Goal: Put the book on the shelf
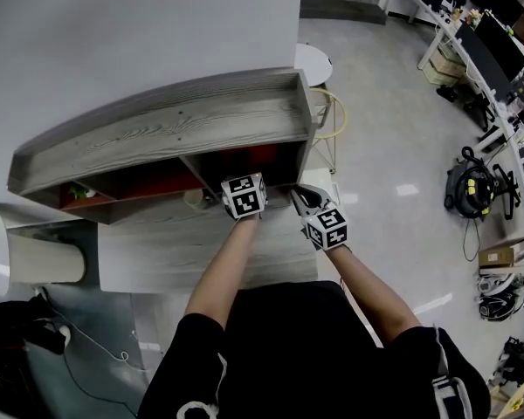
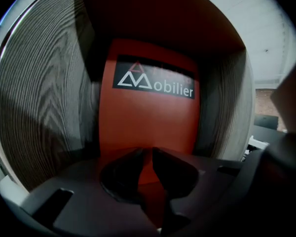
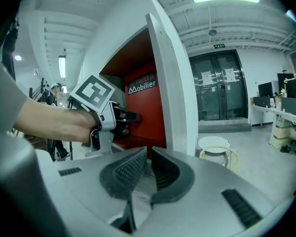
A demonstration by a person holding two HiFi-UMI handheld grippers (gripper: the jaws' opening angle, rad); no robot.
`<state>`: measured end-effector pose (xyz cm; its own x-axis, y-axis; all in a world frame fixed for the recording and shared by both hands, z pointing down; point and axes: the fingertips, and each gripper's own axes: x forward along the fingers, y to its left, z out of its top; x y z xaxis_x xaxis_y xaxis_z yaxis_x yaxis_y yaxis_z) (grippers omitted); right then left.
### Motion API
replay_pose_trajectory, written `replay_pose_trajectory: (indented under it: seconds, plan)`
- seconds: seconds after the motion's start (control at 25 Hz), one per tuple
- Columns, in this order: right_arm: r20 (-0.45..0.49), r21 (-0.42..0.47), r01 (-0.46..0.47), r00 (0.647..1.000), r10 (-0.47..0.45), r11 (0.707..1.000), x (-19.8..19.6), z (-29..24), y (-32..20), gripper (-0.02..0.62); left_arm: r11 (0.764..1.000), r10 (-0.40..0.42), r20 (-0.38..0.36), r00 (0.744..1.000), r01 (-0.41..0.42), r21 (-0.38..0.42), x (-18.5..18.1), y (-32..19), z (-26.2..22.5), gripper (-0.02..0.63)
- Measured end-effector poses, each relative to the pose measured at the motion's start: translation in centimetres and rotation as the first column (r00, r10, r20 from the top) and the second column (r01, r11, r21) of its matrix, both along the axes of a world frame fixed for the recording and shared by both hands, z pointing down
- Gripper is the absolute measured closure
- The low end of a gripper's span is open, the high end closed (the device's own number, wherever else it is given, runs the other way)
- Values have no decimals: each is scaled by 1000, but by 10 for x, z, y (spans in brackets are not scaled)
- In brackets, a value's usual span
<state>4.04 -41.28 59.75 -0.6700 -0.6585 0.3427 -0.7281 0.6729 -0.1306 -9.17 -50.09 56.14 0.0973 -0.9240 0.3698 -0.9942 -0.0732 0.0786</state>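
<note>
Opens on a white wall [image 1: 113, 24] and a pale grey floor [image 1: 384, 120], with desks [image 1: 485, 51] and dark monitors ranged along the far right. Finds against that wall a grey wood-grain shelf [image 1: 175, 125], lined in red and split into compartments, standing on a pale wood-grain table [image 1: 157, 251]. Looks down past a black shirt [image 1: 279, 347] and two bare forearms [image 1: 223, 264] stretched toward the shelf's right-hand compartment. Meets at the back of that compartment, in the left gripper view, an upright red panel [image 2: 148, 117] bearing a white "Mobilier" logo, framed by grey side walls. Cannot tell whether to call this panel the book or the shelf's own back, and picks out no other book with any certainty. Notes a round white stool [image 3: 214, 144] with a yellow ring, on the floor just beyond the shelf's right end. Places the left gripper [image 2: 147, 152], marker cube uppermost, at the mouth of the right-hand compartment with its tips just inside. Catches its jaws almost together, only a thin slit of red showing through, and nothing gripped. Places the right gripper [image 3: 148, 152] just beside the left one, at the shelf's right front corner and above the table. Catches those jaws nearly closed as well, a narrow gap between ribbed pads, with only pale table surface behind them and nothing held.
</note>
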Motion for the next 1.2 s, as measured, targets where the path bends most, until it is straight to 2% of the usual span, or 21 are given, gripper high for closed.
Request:
replay_pose_trajectory:
  seconds: [0.16, 0.28, 0.68, 0.88, 1.08, 1.2]
  plan:
    - [-3, -1, 6, 1000, -6, 1000, 12, 2, 9, 565, 1000, 1, 8, 1000, -1, 27, 1, -7, -1, 548]
    - [-3, -3, 10, 1000, -10, 1000, 19, 5, 17, 565, 1000, 2, 2, 1000, -2, 18, 1, -4, 1, 548]
    - [51, -10, 24, 998, -24, 1000, 40, -5, 29, 566, 999, -18, -25, 1000, 19, 27, 16, 33, -4, 548]
    - [124, -25, 29, 992, -26, 999, 48, -15, 41, 577, 996, -2, -27, 1000, 4, 90, 21, 71, -21, 548]
    - [87, 37, 12, 996, -15, 999, 67, -26, 54, 586, 988, 56, -91, 994, -43, 147, 27, 121, -41, 548]
    - [88, 45, -19, 996, 15, 999, 85, -31, 69, 591, 985, 85, -97, 992, -69, 158, 25, 158, -48, 549]
